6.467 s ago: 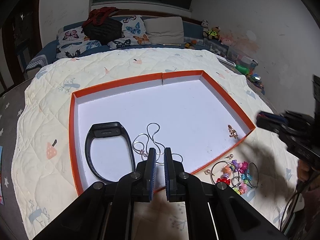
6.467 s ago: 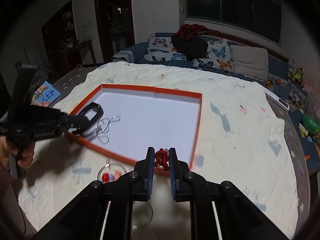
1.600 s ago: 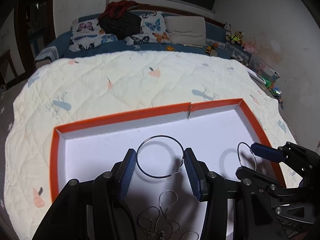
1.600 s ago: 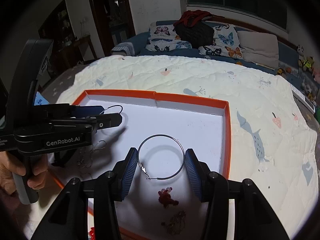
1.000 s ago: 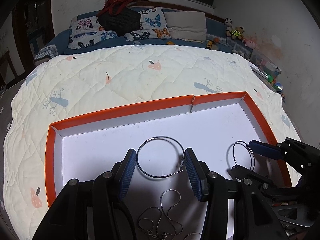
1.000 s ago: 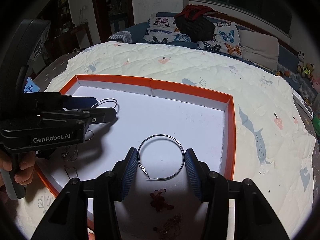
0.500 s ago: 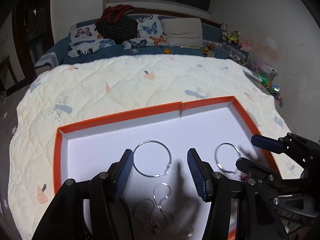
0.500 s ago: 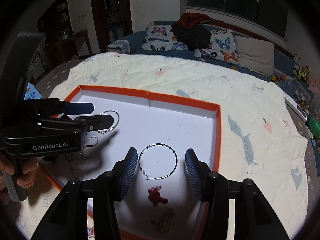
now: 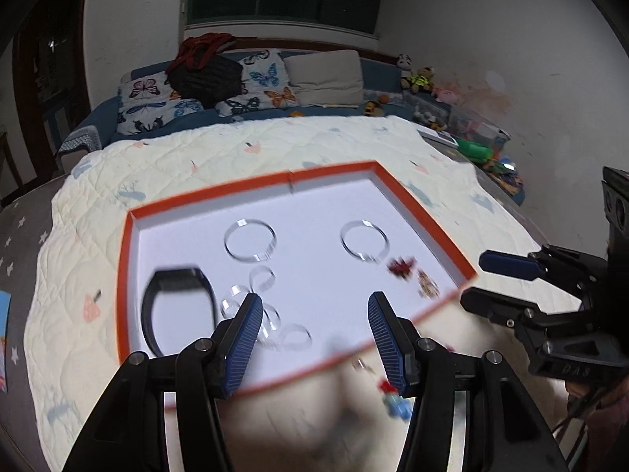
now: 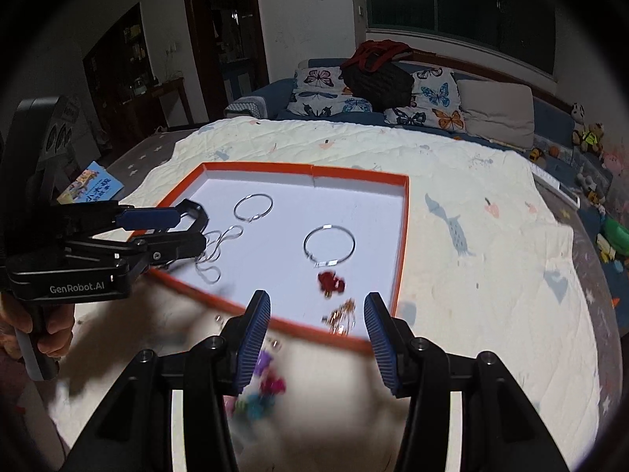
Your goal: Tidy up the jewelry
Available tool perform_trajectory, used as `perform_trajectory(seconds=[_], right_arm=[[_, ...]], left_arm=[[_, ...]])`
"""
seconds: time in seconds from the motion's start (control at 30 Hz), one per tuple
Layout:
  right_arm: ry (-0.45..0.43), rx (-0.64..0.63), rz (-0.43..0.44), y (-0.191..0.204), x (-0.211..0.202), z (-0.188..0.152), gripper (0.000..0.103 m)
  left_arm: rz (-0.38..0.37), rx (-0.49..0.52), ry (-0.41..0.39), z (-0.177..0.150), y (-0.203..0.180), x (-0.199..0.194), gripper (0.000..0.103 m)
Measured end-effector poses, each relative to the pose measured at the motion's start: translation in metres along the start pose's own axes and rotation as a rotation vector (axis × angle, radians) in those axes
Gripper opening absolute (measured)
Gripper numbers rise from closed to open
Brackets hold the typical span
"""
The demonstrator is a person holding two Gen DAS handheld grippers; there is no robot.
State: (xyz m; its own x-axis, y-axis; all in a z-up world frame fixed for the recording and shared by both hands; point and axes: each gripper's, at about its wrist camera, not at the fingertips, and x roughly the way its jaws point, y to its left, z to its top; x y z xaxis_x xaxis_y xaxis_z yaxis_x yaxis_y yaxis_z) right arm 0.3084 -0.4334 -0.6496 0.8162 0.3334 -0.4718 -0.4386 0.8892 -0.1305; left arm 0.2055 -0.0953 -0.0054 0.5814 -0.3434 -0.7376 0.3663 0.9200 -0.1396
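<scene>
**Both tongs empty above the orange tray of jewelry**

Two wrist views, both partly motion-blurred. A shallow orange-rimmed tray w/ white floor [image 9: 251,188] lies on a cream quilted bedspread w/ small fruit and whale prints [image 10: 491,275].

Left black gripper w/ blue ribbed pads [image 9: 312,330] hangs over the tray's near edge, jaws spread apart, nothing between them. Right black gripper w/ blue ribbed pads [image 10: 317,334] also stands spread and empty, just past the near rim. In the right wrist view a hand [image 10: 35,322] grips the left tool's handle.

Inside the tray:
- large silver hoop earring [image 9: 250,240], towards the back left
- second silver hoop earring [image 9: 365,241], well apart to its right
- small dark red beaded piece [image 9: 400,266], just beside that second hoop
- small gold-coloured chain piece [image 9: 427,284], near the right rim, next to the red piece
- black oval band, watch-like [image 9: 177,306], front left
- thin silver chain necklace, looped [image 9: 264,306], just right of the band, partly behind the left pad

Outside the tray, on the quilt near the front rim: a cluster of small multicoloured beads or charms [image 10: 263,385], too blurred to tell apart.

Around: blue sofa w/ butterfly-print cushions [image 10: 326,90], a black bag [image 10: 379,78] w/ red cloth on top, toys along the right wall, a colourful book [image 10: 92,185] on the floor at left.
</scene>
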Motion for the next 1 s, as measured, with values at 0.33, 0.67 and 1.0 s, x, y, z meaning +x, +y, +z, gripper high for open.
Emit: perform_trajectory(seconds=[0.33, 0.67, 1.0], right_arm=[[0.042, 0.068, 0.004, -0.006, -0.008, -0.041, 0.055], [0.062, 0.126, 0.019, -0.011, -0.006, -0.060, 0.055], [0.068, 0.125, 0.026, -0.006, -0.002, -0.065, 0.055]], left_arm=[[-0.064, 0.078, 0.063, -0.057, -0.035, -0.002, 0.058], [-0.110, 0.148, 0.112, -0.067, -0.052, 0.021, 0.043], [-0.134, 0.166, 0.093, -0.065, -0.052, 0.020, 0.019]])
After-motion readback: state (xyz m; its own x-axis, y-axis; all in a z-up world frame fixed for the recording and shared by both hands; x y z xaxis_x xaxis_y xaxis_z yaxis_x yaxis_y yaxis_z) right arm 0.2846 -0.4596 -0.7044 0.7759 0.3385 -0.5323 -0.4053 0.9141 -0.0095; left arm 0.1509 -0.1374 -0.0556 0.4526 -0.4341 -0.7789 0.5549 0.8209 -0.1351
